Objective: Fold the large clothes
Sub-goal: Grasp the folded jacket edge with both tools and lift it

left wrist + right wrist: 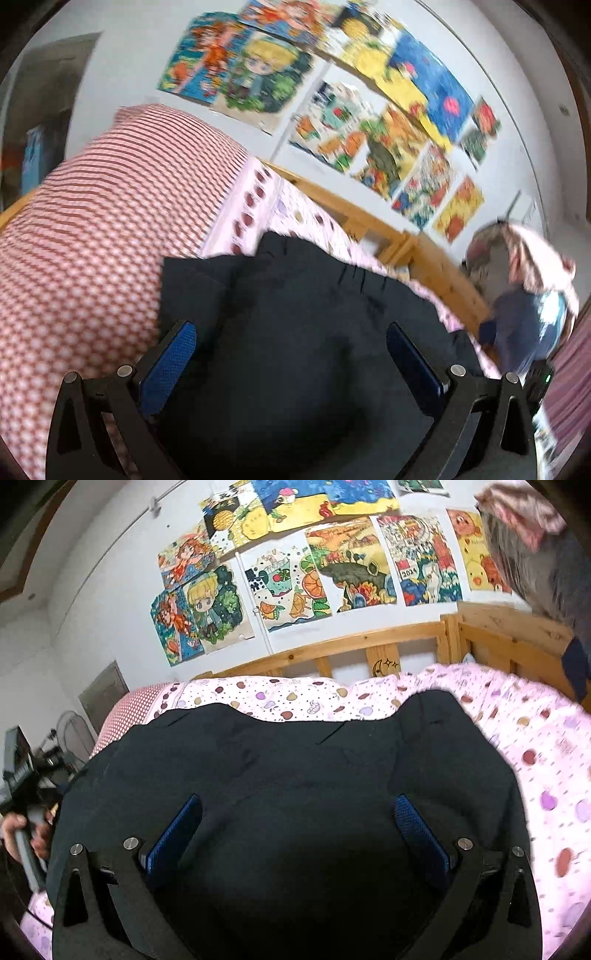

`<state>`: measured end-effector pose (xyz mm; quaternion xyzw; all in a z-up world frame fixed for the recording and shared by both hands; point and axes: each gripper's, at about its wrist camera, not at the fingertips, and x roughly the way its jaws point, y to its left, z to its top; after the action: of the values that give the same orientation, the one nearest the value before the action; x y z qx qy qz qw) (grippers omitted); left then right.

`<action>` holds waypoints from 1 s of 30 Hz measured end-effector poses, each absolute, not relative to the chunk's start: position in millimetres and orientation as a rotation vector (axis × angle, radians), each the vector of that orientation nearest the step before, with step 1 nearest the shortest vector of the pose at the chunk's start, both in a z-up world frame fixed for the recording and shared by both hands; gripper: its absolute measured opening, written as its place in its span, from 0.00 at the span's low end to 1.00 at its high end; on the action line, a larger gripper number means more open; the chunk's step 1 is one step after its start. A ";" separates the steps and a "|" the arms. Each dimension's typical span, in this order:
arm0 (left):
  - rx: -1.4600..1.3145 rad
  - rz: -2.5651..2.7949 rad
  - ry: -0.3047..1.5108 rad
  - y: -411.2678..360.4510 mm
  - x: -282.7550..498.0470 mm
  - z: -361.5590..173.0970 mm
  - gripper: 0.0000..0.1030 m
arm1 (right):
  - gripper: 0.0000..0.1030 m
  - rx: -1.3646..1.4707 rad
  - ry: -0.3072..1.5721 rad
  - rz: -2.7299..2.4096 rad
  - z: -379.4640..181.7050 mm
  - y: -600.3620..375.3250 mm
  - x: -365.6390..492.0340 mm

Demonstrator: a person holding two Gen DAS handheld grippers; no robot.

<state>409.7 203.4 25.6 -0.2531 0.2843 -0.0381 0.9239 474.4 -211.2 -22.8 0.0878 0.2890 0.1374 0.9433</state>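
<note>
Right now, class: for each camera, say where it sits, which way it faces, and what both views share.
Left wrist: sits on the open left gripper, tilted, facing the dark navy garment and red-checked pillow.
Right wrist: sits on the open right gripper, facing the wooden bed rail; a hand shows at left.
Shared: garment, pink patterned bedsheet, colourful wall drawings.

Claw hardware, both wrists
Left black two-finger claw (291,354) and right black two-finger claw (298,829): blue textured pads (173,836), silver pivot screws (131,843).

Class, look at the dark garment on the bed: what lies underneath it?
The dark garment lies on a pink patterned sheet, visible around its edges. Whatever is directly beneath its middle is covered.
</note>
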 end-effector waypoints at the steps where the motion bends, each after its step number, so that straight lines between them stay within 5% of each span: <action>1: -0.524 -0.070 0.598 209.4 406.9 29.5 1.00 | 0.99 0.152 0.590 0.273 -18.4 -209.3 472.7; 12: -0.535 -0.247 0.819 240.1 399.1 -10.1 1.00 | 0.99 -0.035 0.623 0.114 25.7 -245.8 448.2; 30: -0.647 -0.490 0.889 240.3 425.1 -54.1 1.00 | 0.99 0.279 0.886 0.203 -79.9 -309.0 492.3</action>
<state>425.1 240.3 -54.1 -0.3043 0.4181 -0.2303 0.8243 492.3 -309.0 -79.9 0.1344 0.4265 0.0976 0.8891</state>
